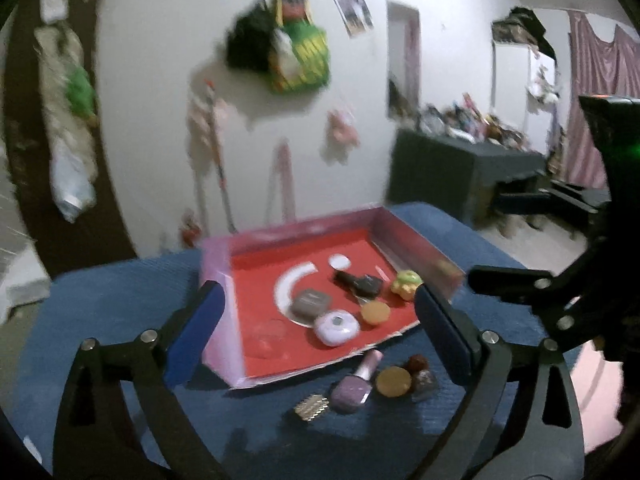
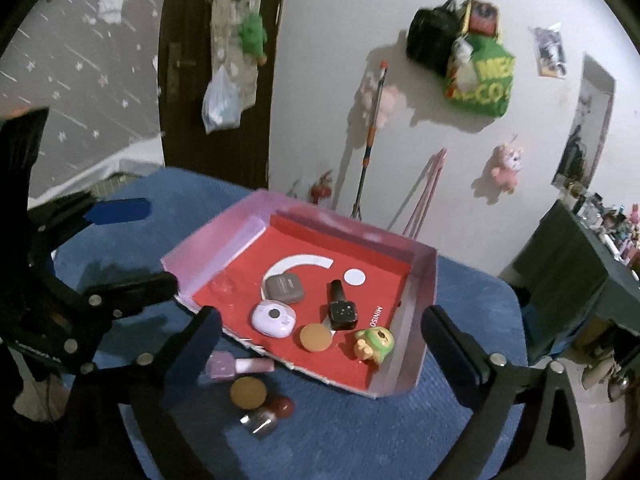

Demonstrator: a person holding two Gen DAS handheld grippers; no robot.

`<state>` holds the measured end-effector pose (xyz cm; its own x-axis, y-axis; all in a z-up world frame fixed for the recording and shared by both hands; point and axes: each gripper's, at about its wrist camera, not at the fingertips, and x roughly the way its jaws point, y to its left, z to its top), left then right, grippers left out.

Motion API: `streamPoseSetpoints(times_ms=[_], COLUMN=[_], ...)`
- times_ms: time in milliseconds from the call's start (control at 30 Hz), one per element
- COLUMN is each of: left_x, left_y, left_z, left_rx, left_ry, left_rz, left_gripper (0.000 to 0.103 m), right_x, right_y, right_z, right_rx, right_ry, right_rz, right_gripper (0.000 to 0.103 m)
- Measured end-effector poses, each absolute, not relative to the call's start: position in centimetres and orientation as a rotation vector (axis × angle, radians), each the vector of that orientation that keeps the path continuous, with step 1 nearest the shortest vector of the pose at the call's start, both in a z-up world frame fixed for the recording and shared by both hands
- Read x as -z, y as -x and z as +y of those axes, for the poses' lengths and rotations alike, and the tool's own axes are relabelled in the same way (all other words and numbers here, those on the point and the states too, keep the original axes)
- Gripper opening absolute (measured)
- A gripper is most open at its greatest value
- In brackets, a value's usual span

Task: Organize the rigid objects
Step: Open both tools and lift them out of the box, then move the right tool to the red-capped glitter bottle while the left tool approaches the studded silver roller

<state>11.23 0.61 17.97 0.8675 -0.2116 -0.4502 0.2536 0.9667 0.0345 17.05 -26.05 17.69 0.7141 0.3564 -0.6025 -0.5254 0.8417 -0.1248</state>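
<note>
A pink tray (image 1: 416,240) (image 2: 216,248) with a red floor sits on the blue-covered table (image 1: 100,312). Inside lie a grey case (image 1: 310,303) (image 2: 284,288), a lilac round case (image 1: 336,326) (image 2: 274,318), an orange disc (image 1: 375,313) (image 2: 316,338), a black smartwatch (image 1: 360,283) (image 2: 342,308) and a green figurine (image 1: 406,283) (image 2: 372,344). In front of the tray rest a lilac nail polish bottle (image 1: 356,384) (image 2: 236,366), a gold compact (image 1: 394,381) (image 2: 248,392), a dark red polish bottle (image 1: 420,372) (image 2: 270,412) and a gold clip (image 1: 312,407). My left gripper (image 1: 318,292) (image 2: 160,244) and right gripper (image 2: 322,316) hover above, both open and holding nothing.
A white wall with hanging bags and plush toys (image 2: 506,164) rises behind the table. A dark cluttered desk (image 1: 460,164) stands to the right. A brown door (image 2: 224,60) is behind on the left. Blue cloth surrounds the tray on all sides.
</note>
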Motion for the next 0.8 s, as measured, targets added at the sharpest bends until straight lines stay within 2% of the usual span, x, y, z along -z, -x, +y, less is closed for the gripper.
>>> streamPoseSetpoints(times_ms=[367,800], left_x=[-16.7,-10.1], left_y=[-3.5,-2.5], left_z=[1.4,0.7], left_rx=[0.153,0.116], left_ry=[-0.01,0.028], left_rz=[0.323,0.431], left_gripper=[0.098,0.098], right_x=[-17.0,-9.9], right_y=[-8.4,-5.9], right_z=[-28.9,-30.6], right_rx=[-0.35,-0.281], right_ry=[0.242,0.073], right_rz=[0.437,0.49], right_gripper=[0.103,0.103])
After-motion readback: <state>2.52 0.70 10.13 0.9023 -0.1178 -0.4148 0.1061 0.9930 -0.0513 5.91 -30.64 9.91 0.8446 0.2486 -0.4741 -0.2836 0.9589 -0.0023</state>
